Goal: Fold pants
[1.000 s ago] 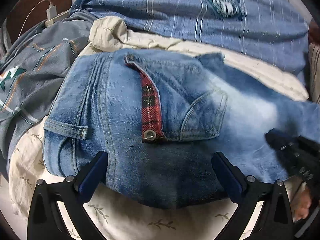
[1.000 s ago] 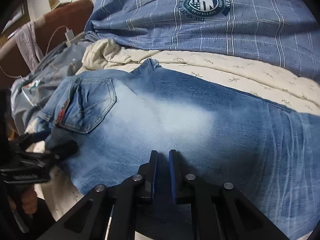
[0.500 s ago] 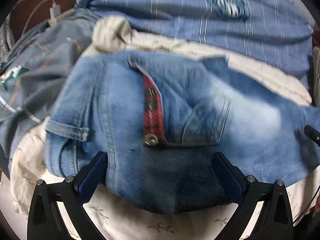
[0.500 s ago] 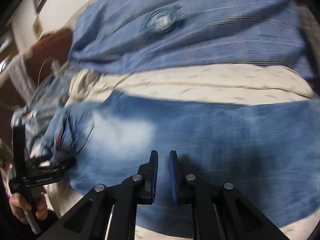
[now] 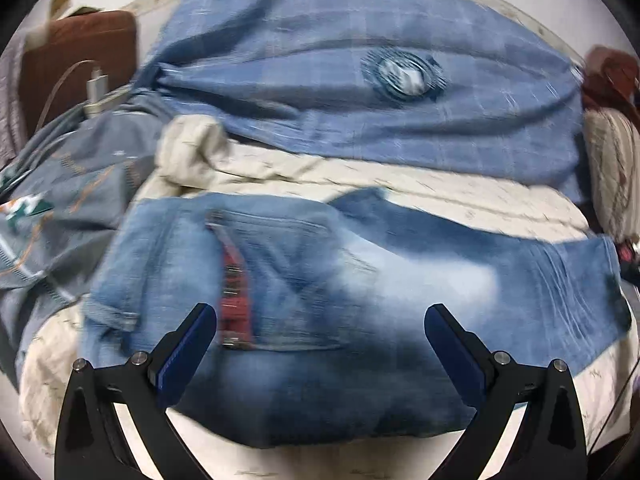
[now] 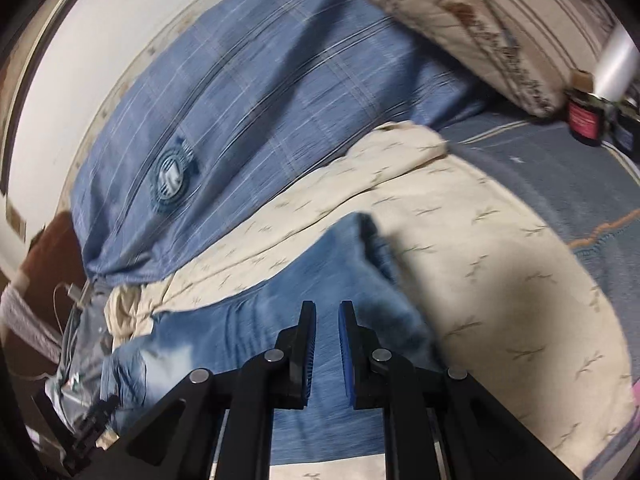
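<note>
Faded blue jeans [image 5: 360,280] lie flat across a cream sheet, waistband at the left, with a back pocket and a red plaid strip [image 5: 234,300]. My left gripper [image 5: 320,344] is open and empty above the waist end. In the right wrist view the jeans [image 6: 280,320] run from lower left toward the leg end [image 6: 368,248]. My right gripper [image 6: 327,344] hovers over the leg with its pads a narrow gap apart and nothing between them.
A blue plaid duvet with a round badge [image 5: 400,76] lies behind the jeans. A grey patterned quilt [image 5: 60,200] sits at the left. A pillow [image 6: 480,20] and small bottles [image 6: 584,120] lie at the far right. A charger cable [image 5: 96,88] rests by a brown cushion.
My right gripper has swept right along the jeans from the thigh to the leg end and turned. My left gripper has pulled back and up a little; the jeans have not moved.
</note>
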`<action>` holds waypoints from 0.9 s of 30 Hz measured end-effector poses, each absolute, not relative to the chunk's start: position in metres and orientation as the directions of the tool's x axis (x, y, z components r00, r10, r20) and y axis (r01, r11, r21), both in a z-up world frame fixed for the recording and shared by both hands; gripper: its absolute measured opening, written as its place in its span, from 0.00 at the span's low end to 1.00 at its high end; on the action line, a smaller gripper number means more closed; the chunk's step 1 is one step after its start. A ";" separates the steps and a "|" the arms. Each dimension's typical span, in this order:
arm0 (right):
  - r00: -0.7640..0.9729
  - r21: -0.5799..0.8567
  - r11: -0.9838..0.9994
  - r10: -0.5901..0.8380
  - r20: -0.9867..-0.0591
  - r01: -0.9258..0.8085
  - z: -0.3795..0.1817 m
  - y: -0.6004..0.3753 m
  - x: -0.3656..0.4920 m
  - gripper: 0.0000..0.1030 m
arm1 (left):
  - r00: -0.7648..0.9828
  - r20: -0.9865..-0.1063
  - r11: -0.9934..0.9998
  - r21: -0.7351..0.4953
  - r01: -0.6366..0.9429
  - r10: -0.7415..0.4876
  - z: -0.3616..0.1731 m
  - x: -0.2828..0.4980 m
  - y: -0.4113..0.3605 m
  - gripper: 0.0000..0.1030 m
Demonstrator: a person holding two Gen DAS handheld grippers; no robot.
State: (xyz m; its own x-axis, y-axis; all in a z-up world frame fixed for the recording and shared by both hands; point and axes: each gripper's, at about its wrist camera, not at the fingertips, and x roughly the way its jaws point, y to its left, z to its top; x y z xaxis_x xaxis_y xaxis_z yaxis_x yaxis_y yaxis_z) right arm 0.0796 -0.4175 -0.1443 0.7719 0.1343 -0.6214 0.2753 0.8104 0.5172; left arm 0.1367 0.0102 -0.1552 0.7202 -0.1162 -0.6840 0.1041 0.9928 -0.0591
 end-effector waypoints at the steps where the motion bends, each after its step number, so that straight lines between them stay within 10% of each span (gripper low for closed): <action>1: 0.770 0.518 0.809 0.136 -0.623 0.277 -0.145 -0.420 0.080 0.13 | 0.713 -0.691 0.991 -0.055 0.119 -0.124 -0.157 0.138 0.004 1.00; 15: 0.629 0.438 0.826 0.135 -0.766 0.356 -0.187 -0.422 0.147 0.13 | 0.591 -0.800 0.976 0.034 0.216 -0.102 -0.187 0.146 -0.032 1.00; 27: 0.746 0.558 0.768 0.164 -0.646 0.315 -0.159 -0.430 0.119 0.13 | 0.663 -0.740 0.978 0.036 0.204 -0.111 -0.168 0.135 -0.014 1.00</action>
State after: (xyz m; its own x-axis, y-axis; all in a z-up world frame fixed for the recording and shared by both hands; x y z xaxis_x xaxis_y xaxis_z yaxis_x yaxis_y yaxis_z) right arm 0.1185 -0.4301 -0.1589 0.7457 0.1640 -0.6457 0.3147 0.7676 0.5583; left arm 0.1353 -0.0144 -0.1685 0.6628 -0.1114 -0.7405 0.2043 0.9783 0.0356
